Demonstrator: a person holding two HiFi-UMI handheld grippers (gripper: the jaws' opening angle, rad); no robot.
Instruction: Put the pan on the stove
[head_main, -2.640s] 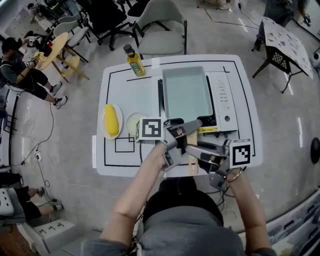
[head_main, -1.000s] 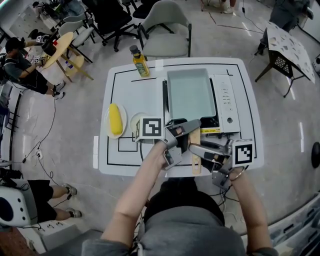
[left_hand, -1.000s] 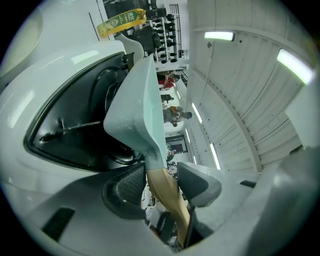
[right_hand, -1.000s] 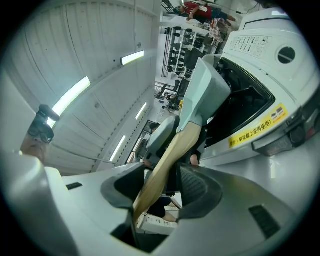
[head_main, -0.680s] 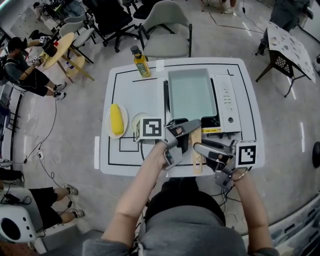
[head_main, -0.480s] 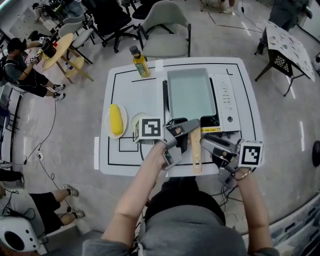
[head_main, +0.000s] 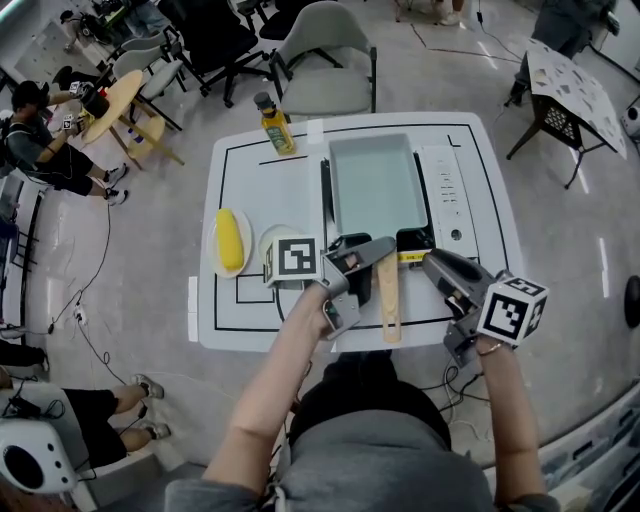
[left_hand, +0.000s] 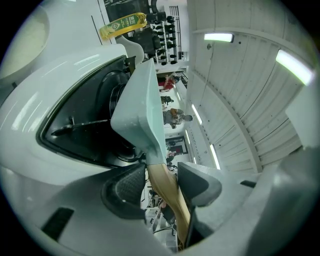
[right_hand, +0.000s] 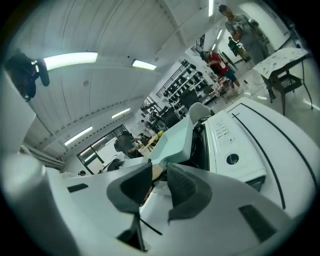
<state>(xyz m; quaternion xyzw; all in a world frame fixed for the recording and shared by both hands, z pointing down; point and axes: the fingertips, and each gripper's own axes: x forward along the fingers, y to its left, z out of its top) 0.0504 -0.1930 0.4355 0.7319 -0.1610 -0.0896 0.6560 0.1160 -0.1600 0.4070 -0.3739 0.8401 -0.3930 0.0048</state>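
White bench (head_main: 250, 190), black lines marked on top. White stove (head_main: 445, 195) toward its right side. Pale teal rectangular pan (head_main: 375, 185) sat over stove's black burner, wooden handle (head_main: 388, 305) pointing toward person. Left gripper (head_main: 372, 258) pinched on that handle, pads pressed against wood. Right gripper (head_main: 436, 264) off to right of handle, clear of it, jaws closing with nothing between. Plate (head_main: 209, 245) with yellow item on bench's left side. Bottle (head_main: 270, 125) at far edge.
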